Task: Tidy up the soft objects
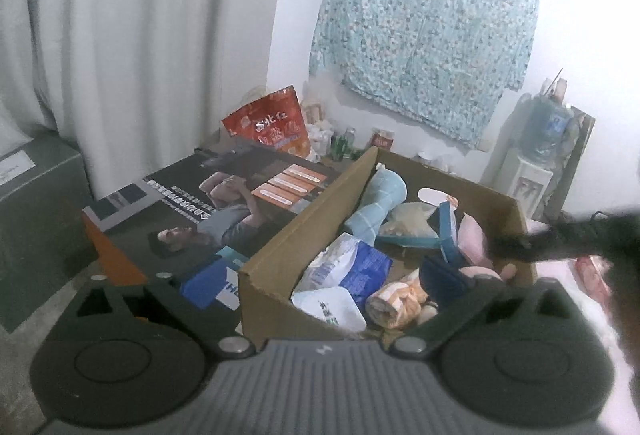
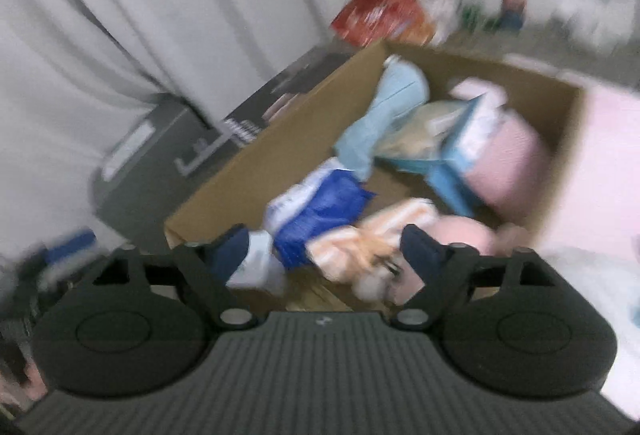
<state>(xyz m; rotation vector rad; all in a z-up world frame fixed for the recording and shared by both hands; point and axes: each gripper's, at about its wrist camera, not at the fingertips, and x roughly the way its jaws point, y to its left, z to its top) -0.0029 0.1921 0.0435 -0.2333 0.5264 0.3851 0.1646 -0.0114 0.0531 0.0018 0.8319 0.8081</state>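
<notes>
While both grippers hover: fingers spread, holding nothing.
Left gripper (image 1: 324, 281): above cardboard box (image 1: 276, 247).
Right gripper (image 2: 322, 249): likewise.
Orange-striped plush (image 2: 360, 235): near box's front wall; probably light, squashy; pinch its bunched middle.

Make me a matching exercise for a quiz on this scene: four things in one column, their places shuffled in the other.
Things:
1. patterned cloth
2. red bag
3. light blue plush
4. water jug

Places:
A. inside the cardboard box
B. on the white dispenser
C. hung on the wall
D. behind the box, near the curtain

Pairs: 1-C, 2-D, 3-A, 4-B
</notes>
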